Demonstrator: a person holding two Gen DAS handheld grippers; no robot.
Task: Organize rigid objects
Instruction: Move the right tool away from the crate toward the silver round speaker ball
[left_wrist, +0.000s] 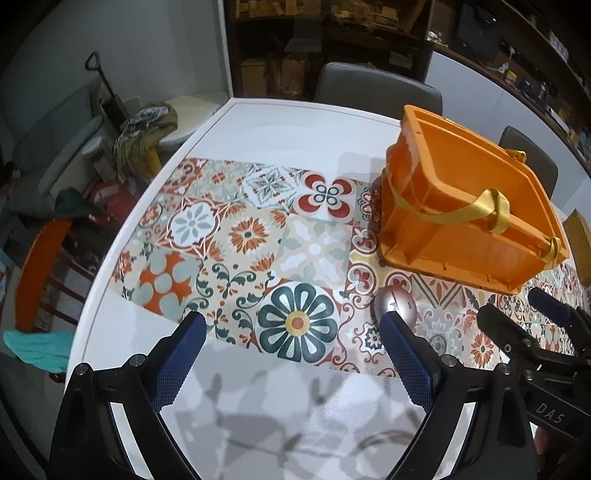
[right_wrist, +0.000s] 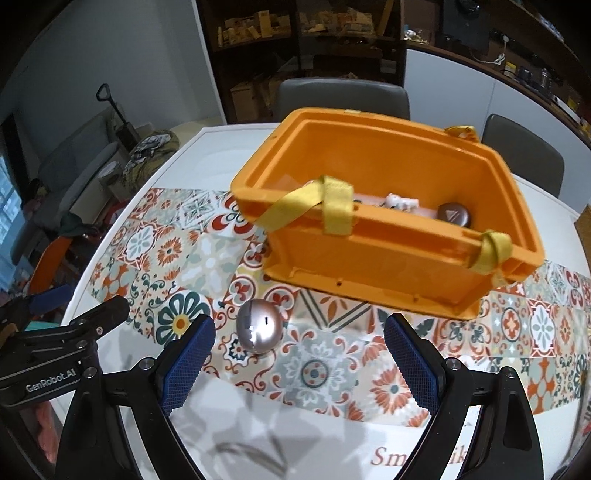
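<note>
with both our grippers' jaws wide and empty, the round mouse (right_wrist: 260, 326) at lower centre could skid off the pads.

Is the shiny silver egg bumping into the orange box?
Apart. The right wrist view shows patterned mat between the silver egg and the orange box.

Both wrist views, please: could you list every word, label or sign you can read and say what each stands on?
"DAS": on the black body of the right tool.
"GenRobot.AI": on the black body of the left tool.
"Sm...ik": red lettering on the white round table, middle hidden by a tool finger.
Triangle sign: on the dark round device in the orange plastic box.
Shelf boxes: too blurred.
</note>
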